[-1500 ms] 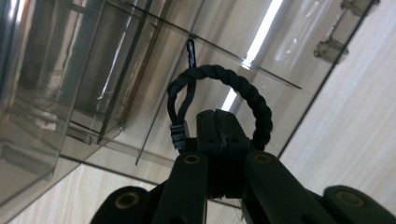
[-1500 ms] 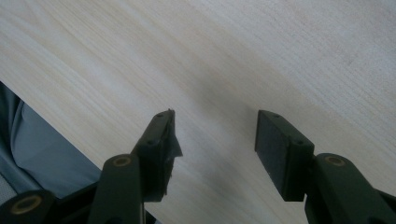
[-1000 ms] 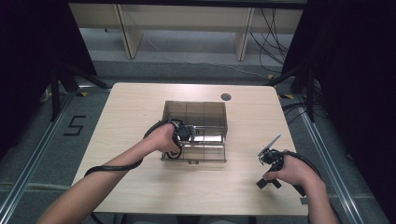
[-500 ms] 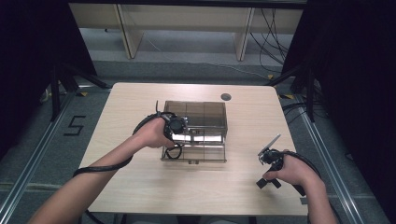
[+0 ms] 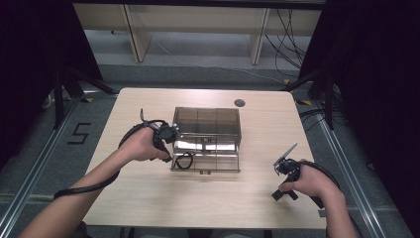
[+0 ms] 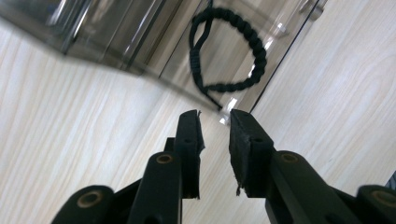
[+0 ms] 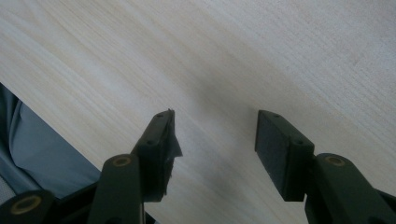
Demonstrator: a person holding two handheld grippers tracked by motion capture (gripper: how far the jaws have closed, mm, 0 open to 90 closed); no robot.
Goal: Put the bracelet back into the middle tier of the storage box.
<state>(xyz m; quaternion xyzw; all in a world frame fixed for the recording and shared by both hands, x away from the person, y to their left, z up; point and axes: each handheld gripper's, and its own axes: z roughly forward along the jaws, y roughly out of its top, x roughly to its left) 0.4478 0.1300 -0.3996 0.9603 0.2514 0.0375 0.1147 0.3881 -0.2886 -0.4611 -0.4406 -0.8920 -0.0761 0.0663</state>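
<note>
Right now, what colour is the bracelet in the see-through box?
Black: the braided bracelet shows best in the left gripper view.

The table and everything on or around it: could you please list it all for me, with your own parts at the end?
Table: one, light wood grain, centre of the high view.
Clear drawer box: one, smoky transparent, mid-table, its bottom drawer pulled out toward the person.
Braided bracelet: one, black, lying in the open drawer at its left end.
Round cable port: one, grey, far right of the tabletop.
Floor marking: one, black figure 5, left of the table.
Left claw: one, black, jaws a little apart and just opening, nothing between them, just short of the drawer.
Right claw: one, black, jaws wide apart over bare tabletop.
Forearms: two, entering from the bottom edge.
</note>
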